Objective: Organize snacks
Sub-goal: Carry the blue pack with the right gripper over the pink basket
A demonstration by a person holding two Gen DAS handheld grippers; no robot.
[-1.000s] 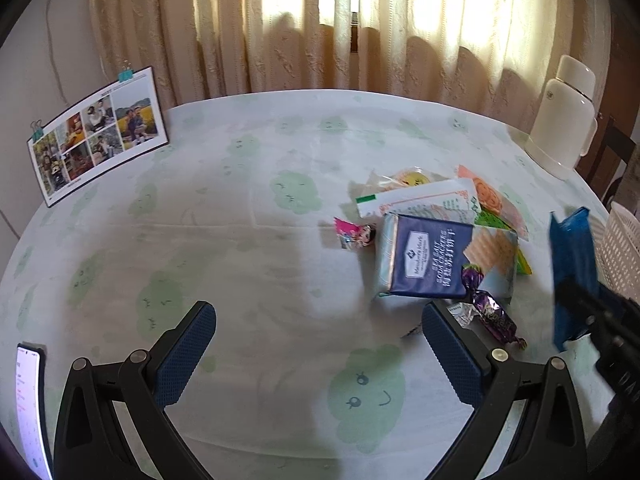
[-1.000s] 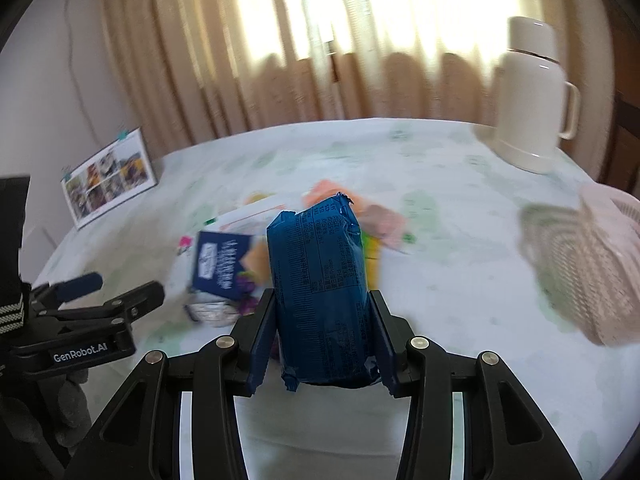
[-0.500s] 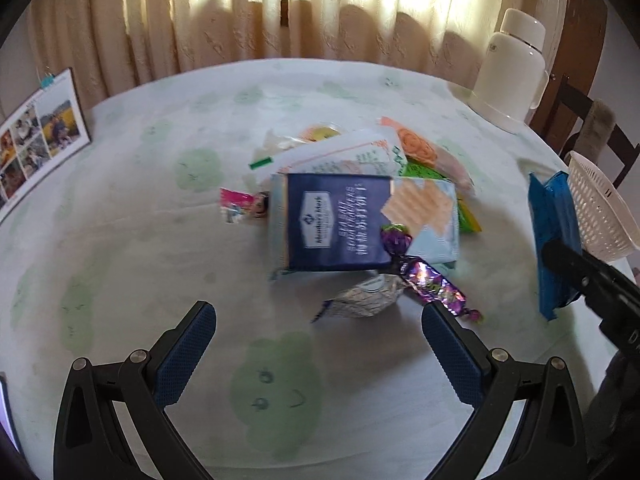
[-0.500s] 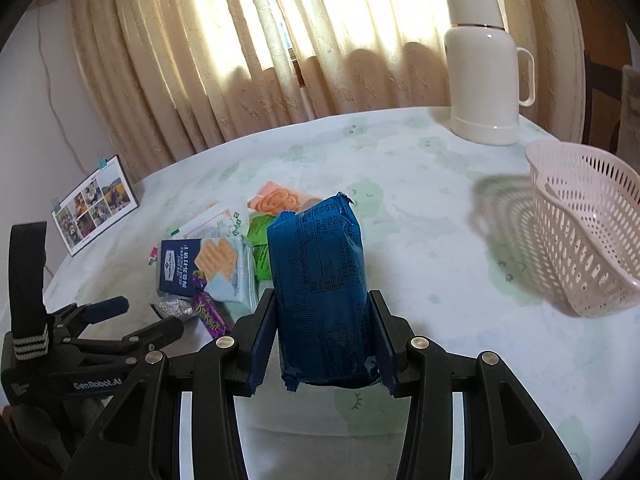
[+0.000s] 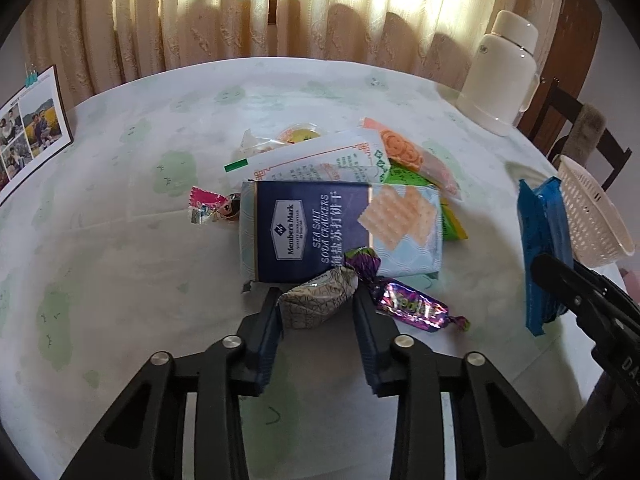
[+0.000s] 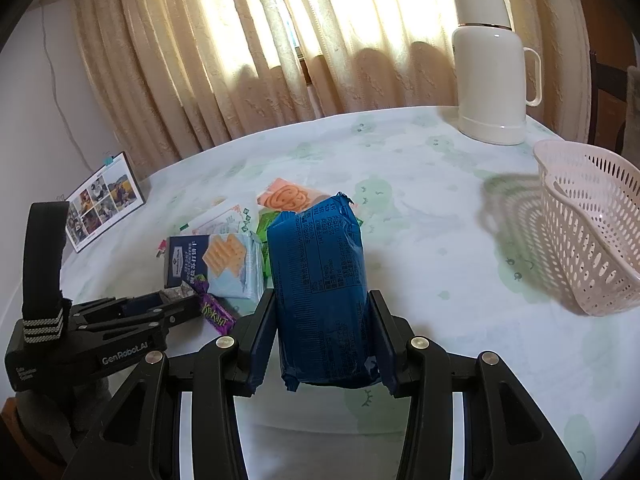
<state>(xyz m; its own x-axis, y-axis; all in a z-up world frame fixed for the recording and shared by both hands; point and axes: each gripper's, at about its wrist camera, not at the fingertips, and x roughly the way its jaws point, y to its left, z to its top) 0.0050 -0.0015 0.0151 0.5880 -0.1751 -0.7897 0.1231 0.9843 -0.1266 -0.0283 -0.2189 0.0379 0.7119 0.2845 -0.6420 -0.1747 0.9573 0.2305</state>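
A heap of snacks lies mid-table. My left gripper [image 5: 317, 300] is shut on a small silver-patterned packet [image 5: 318, 299] at the near edge of the heap, just in front of the navy sea salt cracker pack [image 5: 340, 228]. A purple candy [image 5: 408, 306] lies beside it on the right. My right gripper [image 6: 322, 312] is shut on a blue snack pack [image 6: 320, 280] and holds it upright above the table, left of the pink basket [image 6: 588, 224]. The blue pack also shows in the left wrist view [image 5: 542, 248].
A white thermos [image 6: 492, 72] stands at the back right. A photo card [image 5: 28, 124] leans at the far left. White, orange and green packets [image 5: 396, 156] lie behind the cracker pack, a small pink candy [image 5: 208, 206] to its left. A chair [image 5: 580, 136] stands beyond the table.
My left gripper moved forward to the heap and closed from wide open onto the silver packet. My right gripper keeps hold of the blue pack and has swung toward the basket.
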